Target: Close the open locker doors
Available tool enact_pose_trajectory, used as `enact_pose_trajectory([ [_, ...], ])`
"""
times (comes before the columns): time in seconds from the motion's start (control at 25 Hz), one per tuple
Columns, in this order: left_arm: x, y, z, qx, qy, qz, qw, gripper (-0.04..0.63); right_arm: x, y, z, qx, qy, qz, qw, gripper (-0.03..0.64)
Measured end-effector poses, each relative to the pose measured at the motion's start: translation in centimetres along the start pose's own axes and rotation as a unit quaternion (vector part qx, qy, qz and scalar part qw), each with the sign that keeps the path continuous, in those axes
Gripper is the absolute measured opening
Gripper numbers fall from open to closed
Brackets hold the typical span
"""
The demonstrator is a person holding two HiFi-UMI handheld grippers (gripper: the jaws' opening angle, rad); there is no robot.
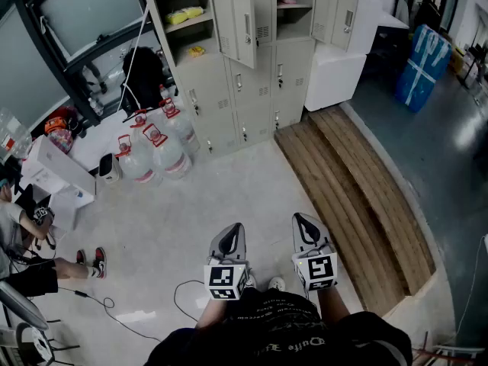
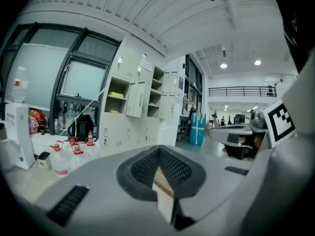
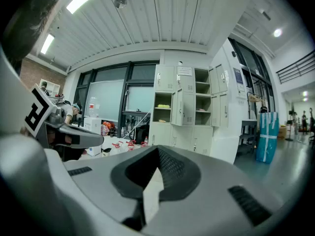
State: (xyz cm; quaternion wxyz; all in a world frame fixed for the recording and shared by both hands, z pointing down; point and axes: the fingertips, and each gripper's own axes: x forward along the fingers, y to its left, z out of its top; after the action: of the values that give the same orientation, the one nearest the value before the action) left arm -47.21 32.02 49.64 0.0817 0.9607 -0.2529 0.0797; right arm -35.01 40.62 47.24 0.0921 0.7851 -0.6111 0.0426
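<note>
Nothing done yet: the grey left hand-held gripper [image 1: 231,239] and right hand-held gripper [image 1: 306,227] are both closed and empty, and the beige metal locker doors [image 1: 235,23] hang open well ahead of them.

Water jugs [image 1: 156,155] cluster left of wooden planks [image 1: 358,197].
</note>
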Motion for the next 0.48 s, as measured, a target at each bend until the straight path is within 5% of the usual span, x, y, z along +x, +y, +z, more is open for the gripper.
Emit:
enact_pose_trajectory([
  [0.48,0.0,2.9,0.4,-0.001,-0.008,-0.011,0.9999,0.008,1.5,1.8,1.2,0.022,-0.027,-0.013,0.999,0.005],
])
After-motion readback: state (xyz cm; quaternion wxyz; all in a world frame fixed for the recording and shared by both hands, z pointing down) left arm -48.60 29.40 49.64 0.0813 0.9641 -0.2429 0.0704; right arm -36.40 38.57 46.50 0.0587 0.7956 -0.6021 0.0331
